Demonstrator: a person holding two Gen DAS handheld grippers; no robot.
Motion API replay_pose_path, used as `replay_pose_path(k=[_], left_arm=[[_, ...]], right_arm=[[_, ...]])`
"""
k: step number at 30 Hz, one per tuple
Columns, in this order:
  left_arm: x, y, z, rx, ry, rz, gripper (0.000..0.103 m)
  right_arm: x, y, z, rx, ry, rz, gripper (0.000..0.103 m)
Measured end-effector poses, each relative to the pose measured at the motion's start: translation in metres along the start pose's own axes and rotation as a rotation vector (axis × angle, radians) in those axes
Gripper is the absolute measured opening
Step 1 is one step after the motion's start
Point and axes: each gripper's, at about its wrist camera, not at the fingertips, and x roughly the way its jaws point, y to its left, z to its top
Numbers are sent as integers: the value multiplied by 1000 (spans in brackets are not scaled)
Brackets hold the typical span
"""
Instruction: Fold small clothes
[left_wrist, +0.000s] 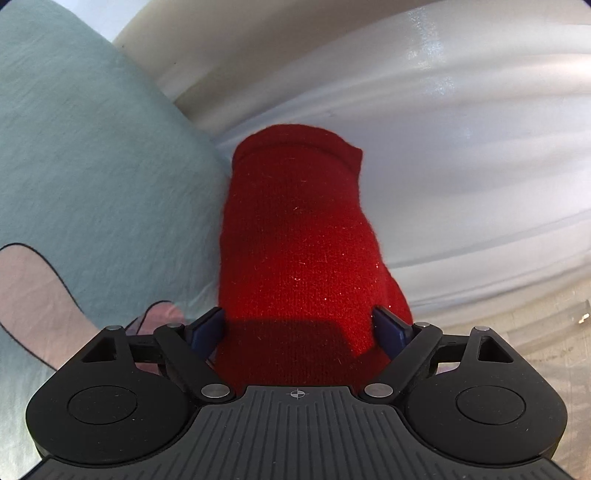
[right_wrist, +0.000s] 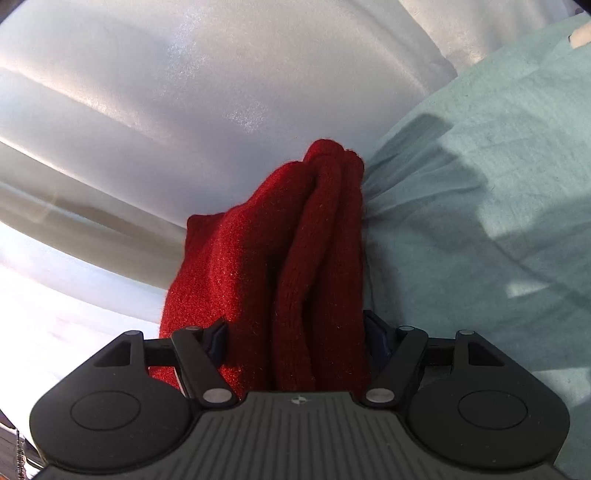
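A red knit garment (left_wrist: 295, 236) runs straight out from between the blue pads of my left gripper (left_wrist: 301, 328), which is shut on its flat end. In the right wrist view the same red knit (right_wrist: 295, 251) is bunched into thick folds between the pads of my right gripper (right_wrist: 295, 332), which is shut on it. A pale teal garment (left_wrist: 92, 155) lies beside the red knit, at the left in the left wrist view and at the right in the right wrist view (right_wrist: 480, 184). It has a pink print with a dark outline (left_wrist: 33, 295).
A glossy white surface (right_wrist: 166, 110) with soft ridges fills the background in both views. A strip of worn, pale tabletop (left_wrist: 535, 343) shows at the lower right of the left wrist view.
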Motion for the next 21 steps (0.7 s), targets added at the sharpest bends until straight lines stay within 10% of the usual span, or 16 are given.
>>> replay_pose_path(k=[10,21], left_arm=[[-22,-6,-17,21,-107,-50,60],[-130,-10,-59,32,-236,-7,59]], right_arm=[[6,19,-11,21,-22,73,52],[2,88,-46,-35,62,228,51]])
